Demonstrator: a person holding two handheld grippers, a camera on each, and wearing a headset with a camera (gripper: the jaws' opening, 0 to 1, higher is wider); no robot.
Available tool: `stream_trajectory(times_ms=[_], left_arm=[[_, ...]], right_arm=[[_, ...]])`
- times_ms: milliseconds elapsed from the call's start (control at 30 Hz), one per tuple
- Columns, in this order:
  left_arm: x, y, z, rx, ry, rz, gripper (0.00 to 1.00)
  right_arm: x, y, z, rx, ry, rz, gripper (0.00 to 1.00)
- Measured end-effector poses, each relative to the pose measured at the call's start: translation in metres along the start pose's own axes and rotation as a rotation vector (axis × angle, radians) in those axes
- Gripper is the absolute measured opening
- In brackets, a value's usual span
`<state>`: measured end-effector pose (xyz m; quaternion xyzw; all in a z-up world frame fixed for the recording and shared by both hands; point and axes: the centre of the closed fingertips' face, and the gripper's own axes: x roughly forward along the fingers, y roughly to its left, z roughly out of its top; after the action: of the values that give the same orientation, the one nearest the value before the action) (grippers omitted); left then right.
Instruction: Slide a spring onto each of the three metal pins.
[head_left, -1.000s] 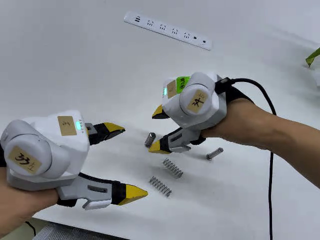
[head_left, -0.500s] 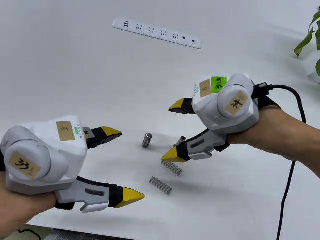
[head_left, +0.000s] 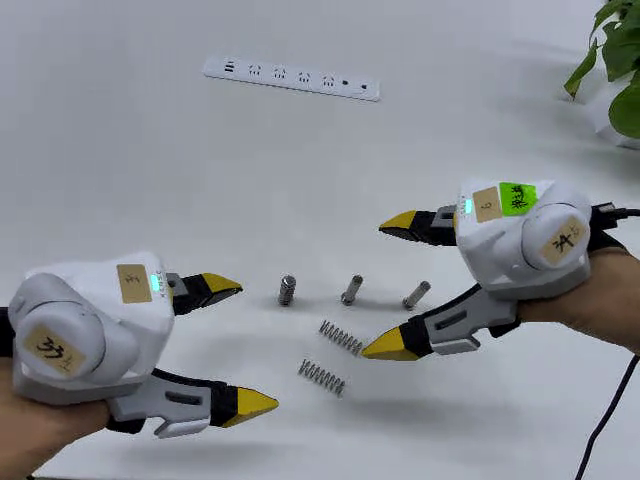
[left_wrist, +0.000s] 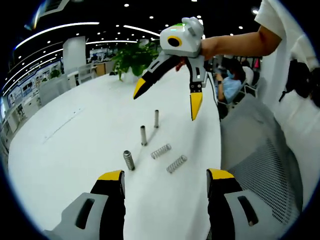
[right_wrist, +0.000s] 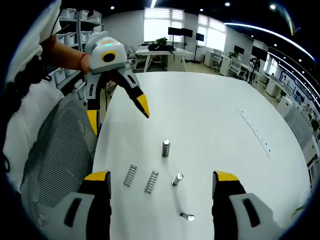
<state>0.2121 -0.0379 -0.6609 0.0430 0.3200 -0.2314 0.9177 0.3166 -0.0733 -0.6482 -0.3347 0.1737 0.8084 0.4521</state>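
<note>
I hold both tools empty, jaws wide: the left tool (head_left: 252, 347) and the right tool (head_left: 378, 288) face each other over the white counter (head_left: 150, 160). Between their lower tips lie a near spring (head_left: 321, 376) and a second spring (head_left: 341, 337). Just past these stand three pins. The left pin (head_left: 287, 290) wears a spring; the middle pin (head_left: 351, 289) and right pin (head_left: 415, 294) are bare. Far beyond lies a power strip (head_left: 290, 78).
</note>
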Motion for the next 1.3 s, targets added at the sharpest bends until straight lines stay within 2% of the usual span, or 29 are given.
stream_trajectory(times_ms=[133, 233, 333, 467, 567, 767, 967, 1033, 1067, 1200, 1300], left_arm=[[0.005, -0.006, -0.003, 0.045, 0.039, -0.05, 0.59], [0.012, -0.011, -0.009, 0.115, 0.097, -0.087, 0.53], [0.019, -0.014, -0.014, 0.16, 0.145, -0.111, 0.48], [0.032, -0.016, -0.014, 0.2, 0.165, -0.138, 0.41], [0.043, -0.018, -0.016, 0.271, 0.199, -0.164, 0.36], [0.062, -0.018, -0.02, 0.329, 0.252, -0.197, 0.29], [0.078, -0.022, -0.023, 0.373, 0.283, -0.231, 0.26], [0.084, -0.021, -0.027, 0.388, 0.3, -0.236, 0.24], [0.086, -0.02, -0.032, 0.42, 0.329, -0.236, 0.23], [0.093, -0.023, -0.036, 0.447, 0.344, -0.248, 0.21], [0.095, -0.022, -0.043, 0.489, 0.377, -0.257, 0.19]], right_arm=[[-0.009, 0.002, -0.012, 0.015, -0.023, -0.015, 0.88], [-0.017, 0.007, -0.018, 0.042, -0.056, -0.027, 0.9], [-0.024, 0.009, -0.024, 0.067, -0.078, -0.04, 0.91], [-0.033, 0.013, -0.033, 0.093, -0.102, -0.059, 0.91], [-0.041, 0.015, -0.043, 0.109, -0.108, -0.074, 0.92], [-0.053, 0.02, -0.054, 0.147, -0.134, -0.11, 0.91], [-0.058, 0.023, -0.066, 0.174, -0.141, -0.129, 0.92], [-0.06, 0.022, -0.068, 0.182, -0.147, -0.14, 0.91], [-0.06, 0.022, -0.069, 0.189, -0.152, -0.148, 0.91], [-0.061, 0.023, -0.07, 0.201, -0.162, -0.163, 0.91], [-0.062, 0.023, -0.071, 0.208, -0.165, -0.172, 0.9]])
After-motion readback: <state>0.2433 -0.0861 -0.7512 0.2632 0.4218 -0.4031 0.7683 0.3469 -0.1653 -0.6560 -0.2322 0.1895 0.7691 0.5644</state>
